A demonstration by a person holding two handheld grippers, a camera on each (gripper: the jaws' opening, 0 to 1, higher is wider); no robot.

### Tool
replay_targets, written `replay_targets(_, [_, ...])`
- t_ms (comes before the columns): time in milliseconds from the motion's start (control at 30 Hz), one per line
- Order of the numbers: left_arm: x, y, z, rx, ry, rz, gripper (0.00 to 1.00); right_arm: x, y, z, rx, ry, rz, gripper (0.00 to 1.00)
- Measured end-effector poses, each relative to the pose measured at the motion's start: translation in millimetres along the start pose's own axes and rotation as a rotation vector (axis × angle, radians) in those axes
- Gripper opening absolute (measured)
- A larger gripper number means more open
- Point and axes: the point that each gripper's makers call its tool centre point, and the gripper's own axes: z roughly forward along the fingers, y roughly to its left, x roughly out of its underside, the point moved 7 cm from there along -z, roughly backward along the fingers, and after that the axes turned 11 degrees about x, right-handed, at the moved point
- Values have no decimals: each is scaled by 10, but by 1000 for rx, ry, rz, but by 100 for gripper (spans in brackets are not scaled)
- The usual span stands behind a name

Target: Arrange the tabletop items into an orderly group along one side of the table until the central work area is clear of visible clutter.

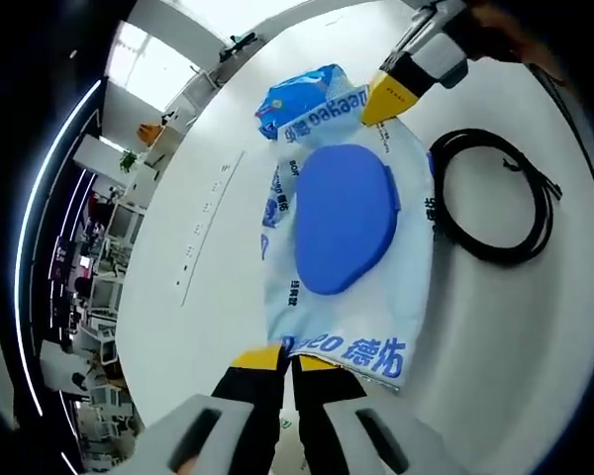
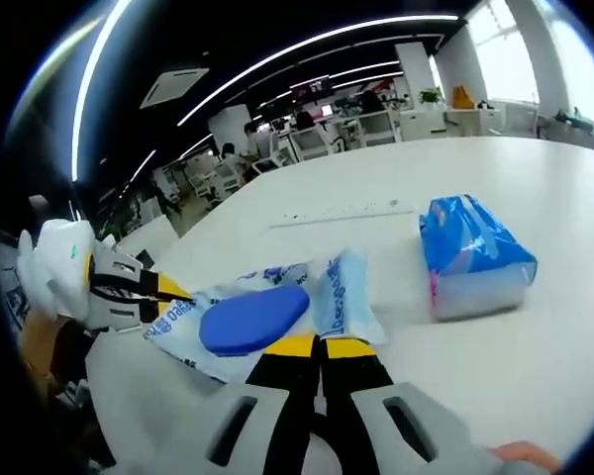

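White wet-wipes pack with blue oval lid [image 1: 342,233] pinched at opposite ends by left gripper [image 1: 287,361] at 6 o'clock, right gripper [image 1: 381,104] at 12, coiled black cable [image 1: 495,198] at 3.

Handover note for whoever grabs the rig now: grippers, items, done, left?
Left gripper: shut on one end of the wipes pack.
Right gripper: shut on the opposite end, so both hold the pack over the white table.
Blue tissue pack: on the table just beyond the wipes.
Black cable: coiled beside the wipes.
Done: nothing grouped yet.
Left: set the wipes along one side, then bring the tissues and cable to it.
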Motion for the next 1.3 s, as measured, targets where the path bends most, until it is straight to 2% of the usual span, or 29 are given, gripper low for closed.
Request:
replay_targets(400, [6,79,21,-10,52,51,2,141,46,23,-20,-2,27,0])
replay_targets(533, [8,92,42,0,64,58,2,107,40,33,-26,-9,44,0])
replay_targets(700, [29,80,96,15,118,107,1,124,78,69,-25,-11,37,0])
replay_targets(1033, [45,114,99,21,127,117,2,165,110,37,-31,-6,37,0])
replay_targets(1300, [74,139,114,19,181,165,2,151,170,63,-34,-22,41,0])
